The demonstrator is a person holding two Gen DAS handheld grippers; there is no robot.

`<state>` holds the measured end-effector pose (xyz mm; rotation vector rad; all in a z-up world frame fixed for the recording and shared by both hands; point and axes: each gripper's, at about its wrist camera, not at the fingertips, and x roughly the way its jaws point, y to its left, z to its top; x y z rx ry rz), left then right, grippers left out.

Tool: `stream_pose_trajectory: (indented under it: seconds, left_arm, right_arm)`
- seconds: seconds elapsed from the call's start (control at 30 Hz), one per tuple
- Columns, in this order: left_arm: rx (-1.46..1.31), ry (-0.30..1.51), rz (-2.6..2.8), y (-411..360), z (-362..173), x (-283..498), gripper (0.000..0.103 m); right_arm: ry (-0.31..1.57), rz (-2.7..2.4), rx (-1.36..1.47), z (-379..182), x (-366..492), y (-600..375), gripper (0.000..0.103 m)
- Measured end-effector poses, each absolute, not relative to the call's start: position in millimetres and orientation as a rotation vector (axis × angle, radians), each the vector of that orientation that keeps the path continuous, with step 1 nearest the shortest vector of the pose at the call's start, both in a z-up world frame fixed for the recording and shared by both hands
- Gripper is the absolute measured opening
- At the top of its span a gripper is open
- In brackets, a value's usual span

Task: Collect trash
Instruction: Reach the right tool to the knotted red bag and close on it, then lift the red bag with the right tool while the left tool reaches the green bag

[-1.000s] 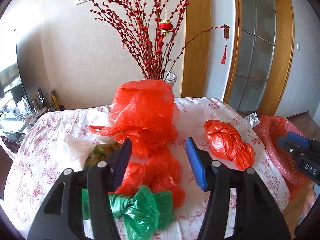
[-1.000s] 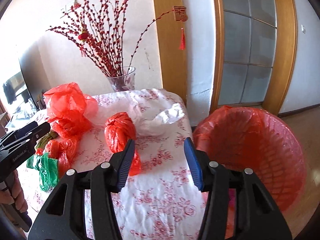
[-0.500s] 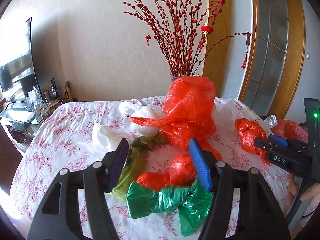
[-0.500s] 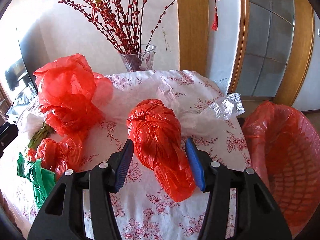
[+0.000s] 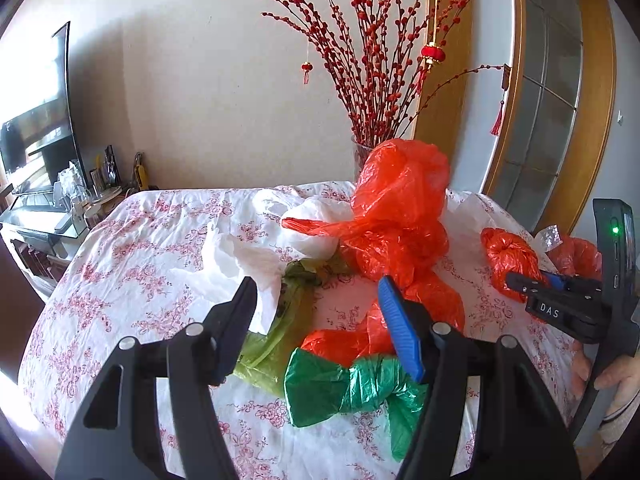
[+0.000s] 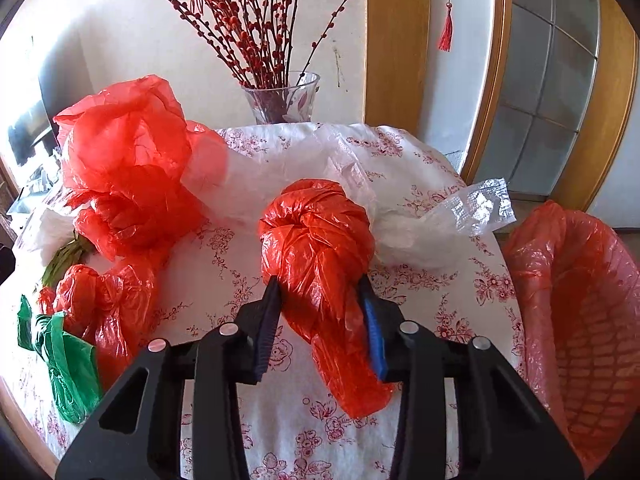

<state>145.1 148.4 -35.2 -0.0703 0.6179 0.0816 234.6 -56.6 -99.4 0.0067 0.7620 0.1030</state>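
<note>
A knotted red plastic bag (image 6: pixel 316 236) lies on the floral tablecloth (image 6: pixel 424 280). My right gripper (image 6: pixel 320 292) has a finger on each side of it, touching the plastic; it also shows in the left wrist view (image 5: pixel 510 252). My left gripper (image 5: pixel 316 300) is open and empty above a knotted green bag (image 5: pixel 348 384), a yellow-green bag (image 5: pixel 276 332) and small red bags (image 5: pixel 352 336). A big loose red bag (image 5: pixel 400 208) and white bags (image 5: pixel 248 264) lie behind. A red-lined trash basket (image 6: pixel 580 320) stands right of the table.
A glass vase (image 6: pixel 282 98) of red berry branches stands at the table's back edge. A clear plastic wrapper (image 6: pixel 476 208) lies near the right edge. A TV (image 5: pixel 36 120) and cluttered stand are at the left. A wood-framed glass door (image 6: pixel 552 80) is behind the basket.
My right gripper moved forward and its fingers narrowed around the knotted red bag. My left gripper swung left, bringing the green bag under its fingers.
</note>
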Motion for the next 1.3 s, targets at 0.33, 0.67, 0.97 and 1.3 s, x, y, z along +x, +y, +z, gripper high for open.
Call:
stream_pose_trajectory:
  seconds: [0.33, 0.67, 0.97, 1.3]
  left_arm:
    - [-0.061, 0.624, 0.065, 145.3, -35.5, 133.5, 0.062]
    - [-0.064, 0.656, 0.032, 131.0, -48.0, 115.7, 0.062]
    - [-0.055, 0.677, 0.025, 126.5, -59.1, 109.2, 0.062]
    - [-0.073, 0.722, 0.027, 112.6, -77.7, 122.0, 0.047]
  right_arm:
    - [0.729, 0.122, 0.032, -89.6, 208.3, -62.5, 0.031]
    - [0.698, 0.108, 0.036, -76.6, 181.4, -75.1, 0.031]
    - [0.682, 0.102, 0.058, -72.4, 158.7, -83.4, 0.031]
    - [0.676, 0.084, 0.067, -73.0, 142.5, -93.5, 0.031]
